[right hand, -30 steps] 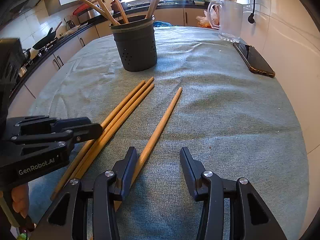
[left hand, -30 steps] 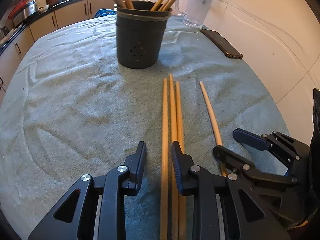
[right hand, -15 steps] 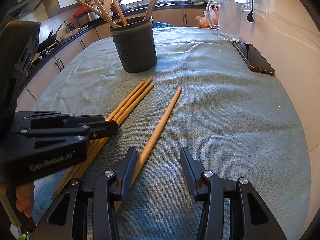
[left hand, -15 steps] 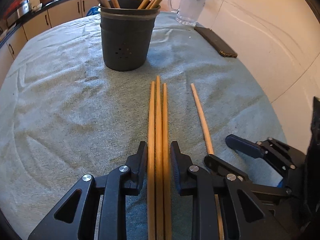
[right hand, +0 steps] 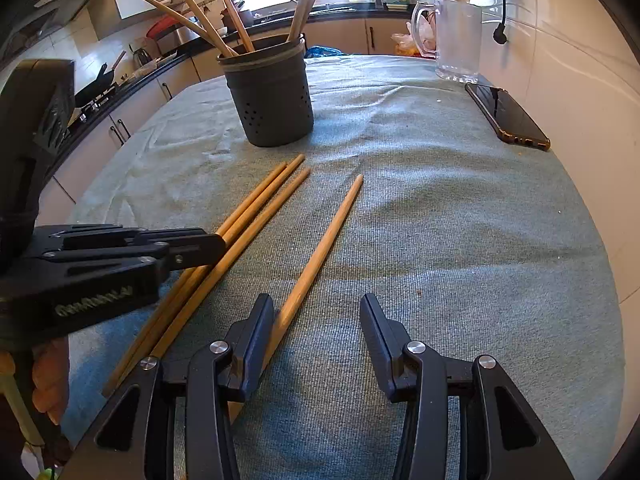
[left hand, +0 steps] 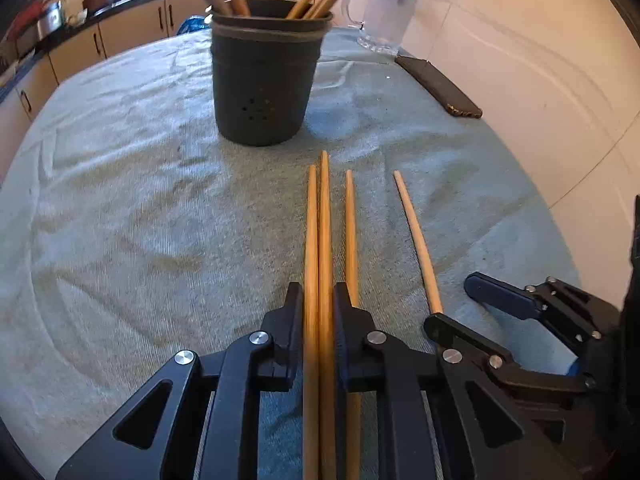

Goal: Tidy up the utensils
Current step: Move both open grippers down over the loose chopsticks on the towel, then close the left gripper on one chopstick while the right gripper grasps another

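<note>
A kitchen counter covered with a grey-green cloth (left hand: 120, 220) runs out ahead of both grippers, with cabinets and a bright window behind. A dark holder (left hand: 264, 76) stands upright straight ahead of the left gripper, already carrying several wooden sticks that lean on its rim. A clear jug (right hand: 456, 40) and a phone (right hand: 508, 118) sit ahead and to the right, near the wall.

The left gripper (left hand: 319, 312) is pinching 2 chopsticks (left hand: 319, 240), which lie side by side between its fingers and point toward the holder. A 3rd chopstick (left hand: 351, 232) lies just outside its right finger, seemingly not caught. The right gripper (right hand: 317, 320) is spread wide and holds nothing; a 4th chopstick (right hand: 320, 252) runs close by the inner face of its left finger.

The step in hand looks like lifting the pinched pair to drop it in the holder. To do it well, keep the squeeze firm so neither stick slides, and lift straight up first so the loose 3rd stick is not dragged along. Then tip the far ends down over the holder's mouth, aiming for a gap between the leaning sticks, and release only once the tips are well inside. The holder may tip if the sticks are knocked.
</note>
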Demonstrator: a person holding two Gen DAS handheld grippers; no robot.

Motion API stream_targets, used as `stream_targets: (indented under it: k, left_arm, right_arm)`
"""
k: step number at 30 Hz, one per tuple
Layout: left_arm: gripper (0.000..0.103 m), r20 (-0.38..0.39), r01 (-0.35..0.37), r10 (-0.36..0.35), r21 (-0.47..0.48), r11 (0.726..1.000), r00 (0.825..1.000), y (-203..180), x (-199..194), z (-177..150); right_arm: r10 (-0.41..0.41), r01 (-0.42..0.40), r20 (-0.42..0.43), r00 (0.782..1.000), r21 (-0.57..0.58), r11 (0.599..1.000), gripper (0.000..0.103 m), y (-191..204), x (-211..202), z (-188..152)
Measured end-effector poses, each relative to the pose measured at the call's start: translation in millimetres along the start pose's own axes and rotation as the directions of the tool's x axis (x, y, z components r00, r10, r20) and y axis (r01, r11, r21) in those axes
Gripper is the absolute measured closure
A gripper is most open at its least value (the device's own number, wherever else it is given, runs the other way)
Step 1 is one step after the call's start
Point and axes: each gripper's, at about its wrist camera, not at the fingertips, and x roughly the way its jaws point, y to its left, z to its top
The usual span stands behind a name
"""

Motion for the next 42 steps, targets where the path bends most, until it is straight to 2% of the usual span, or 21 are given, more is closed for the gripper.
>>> stream_targets:
  k: [2, 5, 9, 12, 16, 23, 26, 31, 33, 34, 37, 42]
  left_arm:
    - [0.089, -0.008, 0.002, -0.002, -0.009, 1.0, 1.0, 1, 2, 4]
    - [0.092, -0.009, 0.03, -0.031, -0.071, 0.997, 0.999, 14, 1, 4]
    - [0.096, -0.006, 0.043, -0.045, -0.163, 0.986, 0.999, 38, -7, -5]
    - [0.093, 0.007, 0.035, -0.035, -0.203, 0.979, 0.999, 55, -17, -16]
    - [0.086, 0.022, 0.08, -0.077, -0.24, 0.967, 0.997, 77, -25, -26]
    - [0.085, 0.043, 0.087, -0.078, -0.251, 0.964, 0.996, 89, -28, -28]
    - [0.085, 0.039, 0.059, -0.051, -0.237, 0.97, 0.998, 85, -28, -27]
    - [0.085, 0.016, -0.03, 0.034, -0.212, 0.977, 0.999, 75, -16, -7]
    - [0.092, 0.006, -0.059, 0.061, -0.219, 0.974, 0.998, 74, -12, 1]
    - [0.096, -0.002, -0.064, 0.065, -0.232, 0.971, 0.998, 75, -11, 2]
    - [0.096, -0.011, -0.064, 0.063, -0.249, 0.966, 0.998, 80, -18, -6]
    - [0.096, -0.045, -0.089, 0.08, -0.258, 0.962, 0.996, 86, -35, -30]
  right_arm:
    - [0.0, 0.0, -0.004, 1.0, 0.004, 1.0, 0.054, 0, 1, 1]
    - [0.012, -0.012, -0.009, 1.0, 0.019, 1.0, 0.055, -3, 1, 3]
    - [0.025, -0.025, -0.014, 1.0, 0.041, 0.999, 0.065, -11, 0, 4]
    - [0.03, -0.029, -0.018, 0.999, 0.066, 0.997, 0.066, -20, -1, 5]
    - [0.027, -0.026, -0.017, 0.999, 0.084, 0.996, 0.066, -27, -1, 5]
    - [0.022, -0.021, -0.011, 1.0, 0.08, 0.997, 0.066, -28, -3, 4]
    - [0.02, -0.019, -0.011, 1.0, 0.078, 0.997, 0.065, -27, -3, 4]
    - [-0.008, 0.009, -0.02, 1.0, 0.068, 0.998, 0.065, -24, 0, 7]
    - [-0.016, 0.018, -0.029, 0.999, 0.068, 0.998, 0.065, -24, 2, 11]
    - [-0.022, 0.024, -0.035, 0.999, 0.064, 0.998, 0.067, -23, 3, 13]
    - [-0.034, 0.038, -0.058, 0.998, 0.058, 0.998, 0.09, -26, 4, 14]
    - [-0.011, 0.016, -0.096, 0.995, 0.056, 0.998, 0.091, -38, -5, 6]
